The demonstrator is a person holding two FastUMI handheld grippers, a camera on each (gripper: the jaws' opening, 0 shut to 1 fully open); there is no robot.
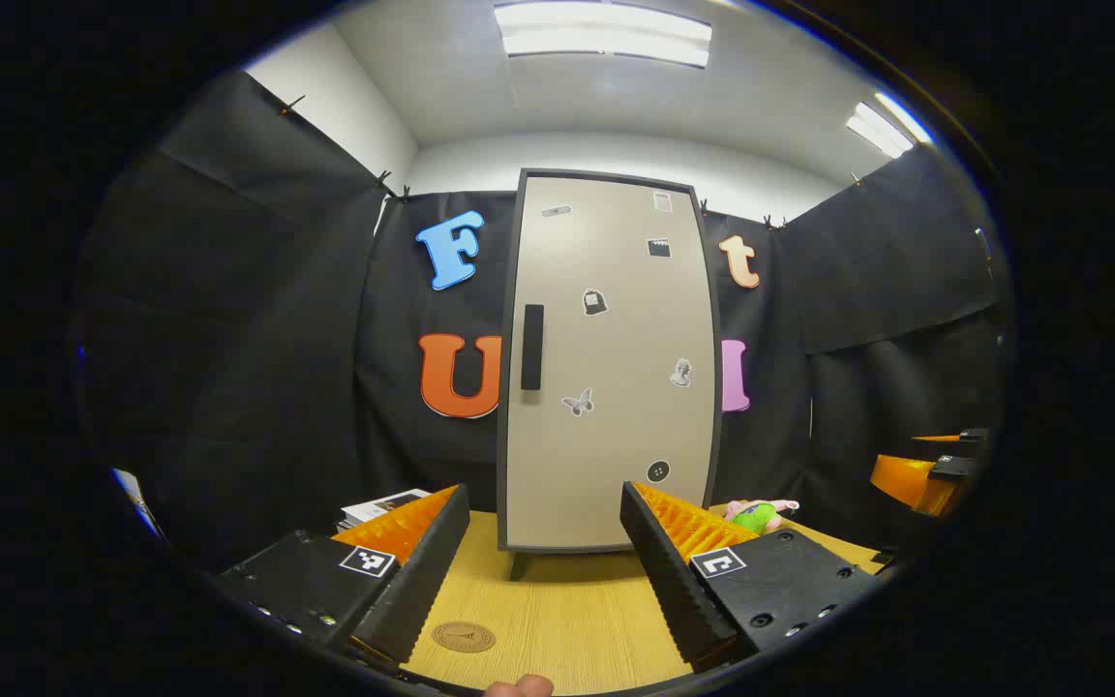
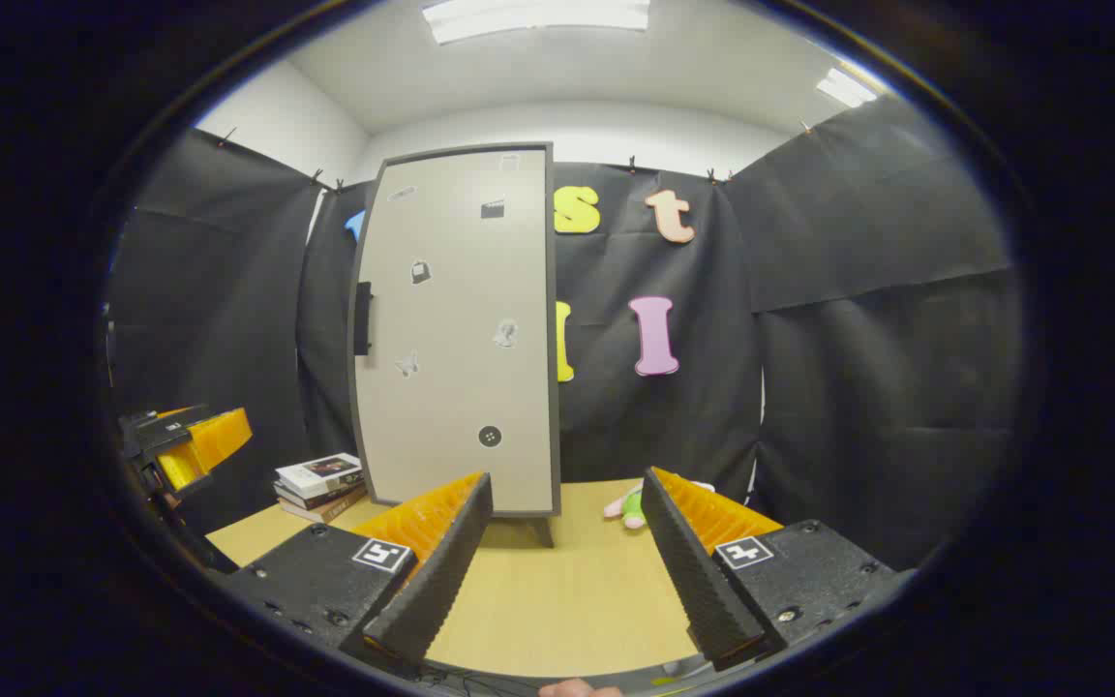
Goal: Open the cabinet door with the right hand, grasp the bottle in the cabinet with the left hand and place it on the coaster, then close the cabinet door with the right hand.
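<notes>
The cabinet (image 1: 606,368) stands upright at the back edge of the table (image 1: 557,620), its pale door (image 1: 616,407) shut flush in the dark frame, with a dark vertical handle (image 1: 531,347) near the door's left edge and small stickers scattered over the panel. The bottle cannot be seen, the closed door covering the cabinet's inside. In the right gripper view the same cabinet (image 2: 466,329) sits left of centre, handle (image 2: 362,318) on its far left edge.

The left gripper (image 1: 546,571) is held level above the table's near edge, pointing straight at the door, its two fingers spread wide with nothing between them and touching nothing. The right gripper (image 2: 567,566) is likewise spread wide and empty, hovering over the table's front edge and aimed just right of the cabinet. Each gripper shows at the far side of the other's view, the right one (image 1: 935,469) at the table's right, the left one (image 2: 180,445) at its left.

A stack of books (image 2: 318,481) lies near the table's back left corner, beside the cabinet. A small green and pink soft toy (image 1: 759,513) lies by the cabinet's right foot. The round brown coaster (image 1: 463,636) lies flat near the table's front edge, just beside the left gripper's left finger. A fingertip (image 1: 519,686) of the person shows at the very bottom of the left gripper view.
</notes>
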